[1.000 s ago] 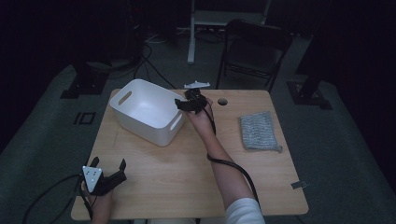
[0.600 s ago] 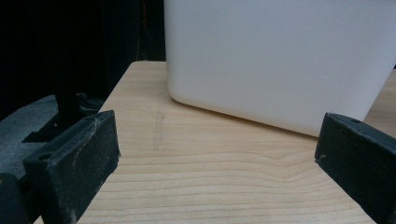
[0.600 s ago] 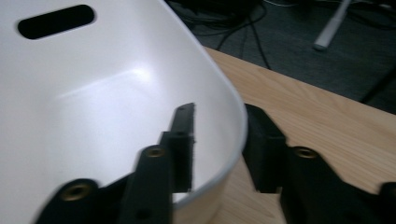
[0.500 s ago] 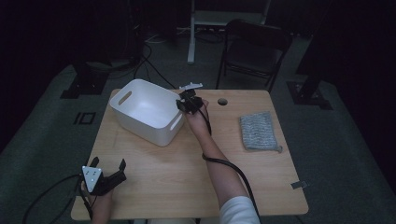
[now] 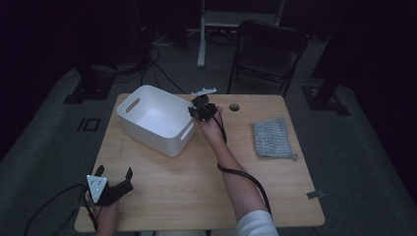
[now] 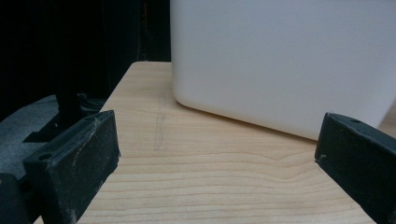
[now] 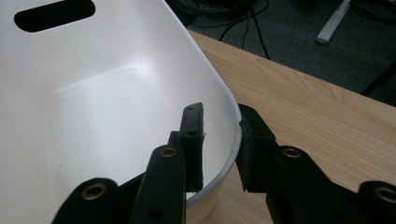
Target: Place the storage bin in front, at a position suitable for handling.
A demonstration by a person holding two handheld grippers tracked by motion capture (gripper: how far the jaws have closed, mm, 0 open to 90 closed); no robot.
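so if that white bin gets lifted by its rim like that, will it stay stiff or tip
The white bin looks like rigid moulded plastic, so it probably keeps its shape. It looks empty, so likely light. The right gripper straddles the rim at one corner, one jaw inside and one outside; lifted from there, the far side would probably sag and tilt.

A plain white bin (image 5: 156, 119) is seen on a table (image 5: 196, 182) of pale wood, whose fine brown grain lines are shown in the left gripper view. A grey cloth (image 5: 272, 138) with a knitted texture is laid on the same wood. Both the left gripper (image 5: 114, 184) and the right gripper (image 7: 222, 140) are coloured black, with brass-toned rivets on the latter and a light grey plate (image 5: 96, 185) on the former. The floor (image 5: 49, 128) is shown dark grey.
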